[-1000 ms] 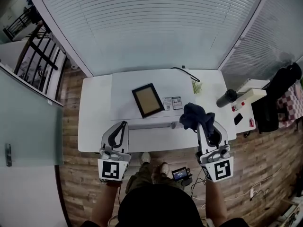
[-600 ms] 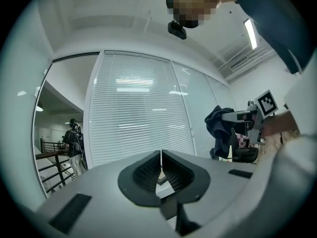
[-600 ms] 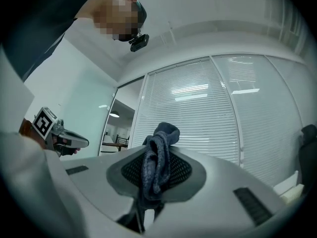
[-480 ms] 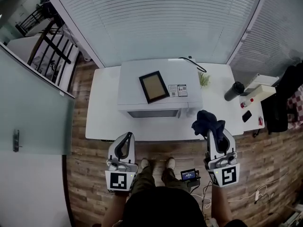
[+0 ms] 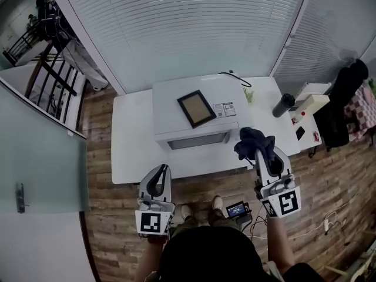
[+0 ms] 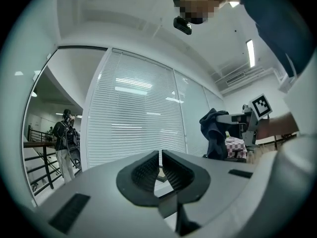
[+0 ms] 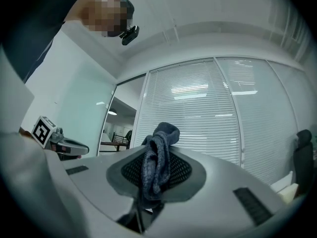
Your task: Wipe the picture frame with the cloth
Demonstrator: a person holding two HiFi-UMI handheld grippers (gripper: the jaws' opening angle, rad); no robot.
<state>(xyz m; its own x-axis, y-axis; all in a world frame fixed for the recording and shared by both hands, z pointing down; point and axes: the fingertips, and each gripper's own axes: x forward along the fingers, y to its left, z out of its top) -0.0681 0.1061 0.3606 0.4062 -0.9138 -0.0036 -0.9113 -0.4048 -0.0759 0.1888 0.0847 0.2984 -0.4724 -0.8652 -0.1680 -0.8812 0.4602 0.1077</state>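
Nearest, over the wooden floor (image 5: 111, 216) short of the tabletop (image 5: 132, 140), the left gripper (image 5: 164, 168) is held out level. In the left gripper view its fingers (image 6: 143, 171) are pressed together tip to tip with nothing between them. To the right, the right gripper (image 5: 262, 153) has its fingers (image 7: 181, 169) closed on the cloth (image 5: 251, 140), a dark blue rag. The rag is pinched in a bunch between the pads, with a fold sticking up above the tips and the rest hanging down. From the head view the bundle sits over the near right edge of the tabletop, touching nothing else. A small device with a lit screen (image 5: 238, 210) lies on the floor between the two grippers. Farther off, a white box (image 5: 176, 128) stands on the middle of the tabletop. The picture frame (image 5: 197, 108) lies flat on its top, turned at an angle, with a dark border and a tan centre, well apart from both grippers. White labels (image 5: 225, 109) sit just right of it. A dark cylinder (image 5: 283, 105) stands toward the far right of the tabletop. Beyond are slatted blinds (image 5: 188, 28).
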